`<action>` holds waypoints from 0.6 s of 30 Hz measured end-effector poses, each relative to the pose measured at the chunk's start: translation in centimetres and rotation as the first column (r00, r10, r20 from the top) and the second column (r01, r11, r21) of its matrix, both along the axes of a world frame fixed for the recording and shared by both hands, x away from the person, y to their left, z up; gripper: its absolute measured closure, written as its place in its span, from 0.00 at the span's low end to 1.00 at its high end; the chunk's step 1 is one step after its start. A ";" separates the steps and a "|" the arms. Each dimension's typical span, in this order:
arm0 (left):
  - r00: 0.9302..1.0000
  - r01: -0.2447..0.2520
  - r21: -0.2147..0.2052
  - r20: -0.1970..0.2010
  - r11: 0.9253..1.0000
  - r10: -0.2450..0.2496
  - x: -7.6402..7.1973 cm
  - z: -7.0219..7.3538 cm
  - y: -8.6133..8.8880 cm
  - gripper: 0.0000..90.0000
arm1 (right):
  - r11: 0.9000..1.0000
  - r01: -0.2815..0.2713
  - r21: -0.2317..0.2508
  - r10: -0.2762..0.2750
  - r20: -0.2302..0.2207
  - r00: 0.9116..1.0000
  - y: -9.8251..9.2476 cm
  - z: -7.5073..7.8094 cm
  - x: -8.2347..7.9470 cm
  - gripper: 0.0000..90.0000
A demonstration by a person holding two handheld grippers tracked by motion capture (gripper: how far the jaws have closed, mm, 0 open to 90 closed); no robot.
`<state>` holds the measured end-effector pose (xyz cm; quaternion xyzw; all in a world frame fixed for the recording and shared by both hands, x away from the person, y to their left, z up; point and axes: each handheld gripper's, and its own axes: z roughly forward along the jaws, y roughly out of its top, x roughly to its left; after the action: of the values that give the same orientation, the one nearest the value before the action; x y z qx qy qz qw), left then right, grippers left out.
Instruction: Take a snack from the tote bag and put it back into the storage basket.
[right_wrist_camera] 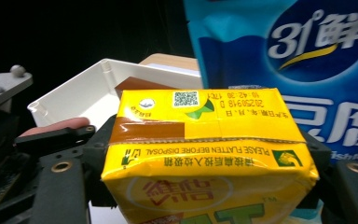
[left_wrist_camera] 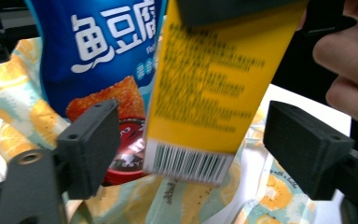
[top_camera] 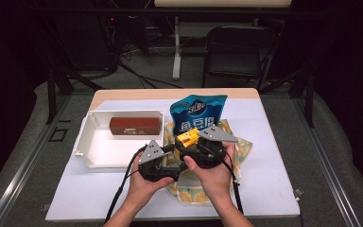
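The right tongs (top_camera: 190, 142) clamped a yellow rectangular drink carton (right_wrist_camera: 200, 140) above the lemon-print cloth (top_camera: 238, 149), a blue snack pouch (top_camera: 198, 113) at twelve o'clock; the left tongs (left_wrist_camera: 186, 149) stood apart around the carton's barcode end, untouching

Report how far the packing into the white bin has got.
Done: a brown box already lies in the white bin. In hand: the right gripper is shut on the yellow carton, with the left gripper open around its barcode end. Left: the blue snack pouch is still on the lemon-print cloth.
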<state>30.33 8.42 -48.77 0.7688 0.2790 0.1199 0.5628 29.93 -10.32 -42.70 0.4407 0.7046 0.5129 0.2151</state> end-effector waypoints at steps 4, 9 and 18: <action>1.000 0.004 -0.003 0.000 1.000 -0.004 0.0 -0.1 0.0 0.27 | 1.000 -0.012 0.003 0.012 -0.017 1.000 0.7 -0.2 -0.3 0.32; 1.000 -0.006 0.009 0.007 1.000 0.006 0.0 -0.2 -0.2 0.31 | 0.999 -0.036 -0.005 0.036 -0.029 0.999 1.5 -0.4 -0.7 0.32; 1.000 -0.011 0.008 0.004 1.000 0.011 0.1 -0.4 -0.2 0.39 | 0.998 -0.066 0.004 0.066 -0.035 0.997 2.4 -0.5 -1.2 0.32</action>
<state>30.39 8.26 -49.14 0.7693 0.2817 0.1259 0.5595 28.73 -7.91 -43.25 0.4265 0.7218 0.5128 0.1850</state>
